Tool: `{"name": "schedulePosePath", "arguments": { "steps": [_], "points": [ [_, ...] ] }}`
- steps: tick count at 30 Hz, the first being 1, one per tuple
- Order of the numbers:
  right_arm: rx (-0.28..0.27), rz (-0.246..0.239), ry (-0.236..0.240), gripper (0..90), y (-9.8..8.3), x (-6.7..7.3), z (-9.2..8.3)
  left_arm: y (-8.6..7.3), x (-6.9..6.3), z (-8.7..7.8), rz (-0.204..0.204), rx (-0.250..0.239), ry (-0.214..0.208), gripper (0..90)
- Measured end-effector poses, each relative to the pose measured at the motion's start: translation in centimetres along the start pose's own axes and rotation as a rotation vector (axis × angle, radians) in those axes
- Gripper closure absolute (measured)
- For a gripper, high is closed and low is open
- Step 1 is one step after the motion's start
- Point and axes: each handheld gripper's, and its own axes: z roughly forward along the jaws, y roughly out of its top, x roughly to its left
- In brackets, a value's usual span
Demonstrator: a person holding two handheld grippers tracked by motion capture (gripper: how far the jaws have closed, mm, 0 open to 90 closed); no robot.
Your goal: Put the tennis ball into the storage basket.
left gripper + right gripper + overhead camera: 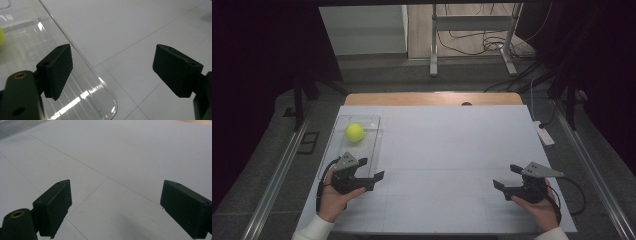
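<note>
Two tongs: left tongs [371,171] and right tongs [504,176], one in each hand, both low over the counter [447,150].
Left tongs state: jaws apart, nothing between them; in the left gripper view [112,67] one jaw hangs over the tray's near corner, the other over bare counter.
Right tongs state: jaws apart, empty; the right gripper view [115,202] has plain white sheet under them.
Tray [373,142]: clear plastic, shallow, lying flat at the left side of the counter; ribbed floor and rounded corner visible in the left gripper view [82,75].
Tray contents: one yellow-green ball [354,132], resting toward the far end, apart from the walls as far as can be told.
Ball in left gripper view: a yellow sliver at the left edge [1,36], off to the side of the jaws.
Ball vs left tongs: near, not touching; ball sits beyond and slightly left of the jaws.
Step, as judged: approach, left tongs lining up on the ball, grasp not yet made.
Next move calls for: swing the left tongs left and forward over the tray wall, straddle the ball, then close gently; a round ball may roll off if nudged by one jaw first.
Right tongs role: idle, well apart from the tray.
</note>
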Motion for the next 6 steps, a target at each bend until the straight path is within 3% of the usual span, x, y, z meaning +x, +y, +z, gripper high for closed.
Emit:
{"name": "schedulePosePath", "arguments": {
  "steps": [6],
  "points": [
    [-0.003,-0.010,0.007,10.6,0.12,0.27,-0.03,-0.12,0.07,0.02,-0.001,-0.004,0.001,17.8]
  ]
}}
